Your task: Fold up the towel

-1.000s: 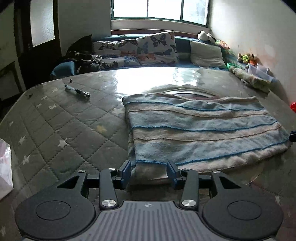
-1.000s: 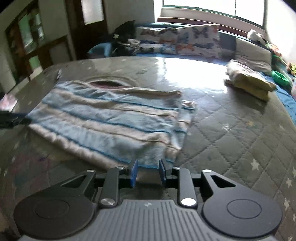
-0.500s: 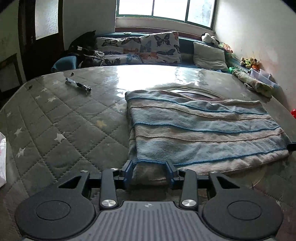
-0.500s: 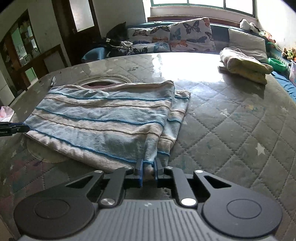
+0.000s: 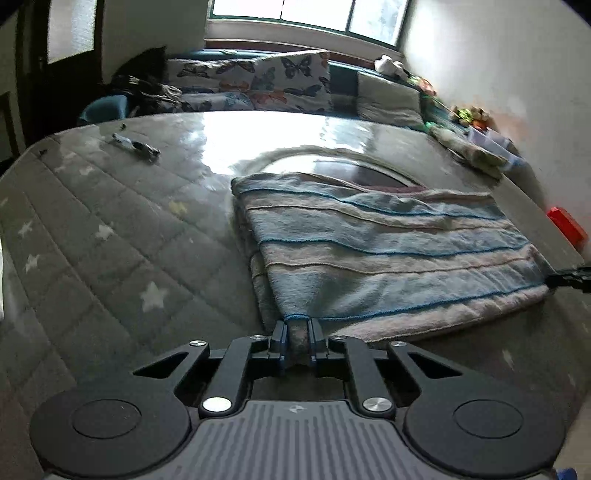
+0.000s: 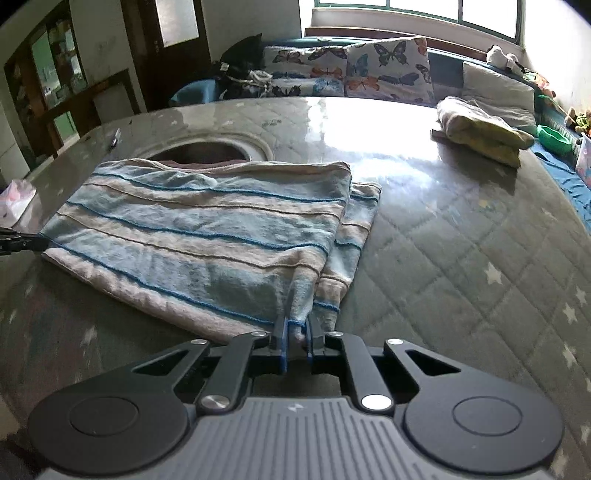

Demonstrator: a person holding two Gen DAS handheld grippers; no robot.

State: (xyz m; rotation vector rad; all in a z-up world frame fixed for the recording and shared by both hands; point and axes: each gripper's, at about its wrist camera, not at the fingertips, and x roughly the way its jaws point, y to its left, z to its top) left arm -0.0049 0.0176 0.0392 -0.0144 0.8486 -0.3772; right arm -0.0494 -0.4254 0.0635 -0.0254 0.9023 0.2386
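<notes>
Left wrist view: the left tongs (image 5: 296,334) are closing, their pads already pinching the near left corner of the blue-striped towel (image 5: 388,251), which lies folded on the quilted mattress (image 5: 110,240).

Right wrist view: the right tongs (image 6: 295,338) are clamped narrow on the towel's (image 6: 207,225) near right corner, lifting it slightly off the mattress (image 6: 461,251).

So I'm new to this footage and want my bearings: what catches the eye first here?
The blue-and-beige striped towel lies folded on a grey quilted star-print mattress. The right gripper is shut on its near right corner; the left gripper is closing on the near left corner, cloth between its jaws. Butterfly-print pillows line the far edge under a bright window.
</notes>
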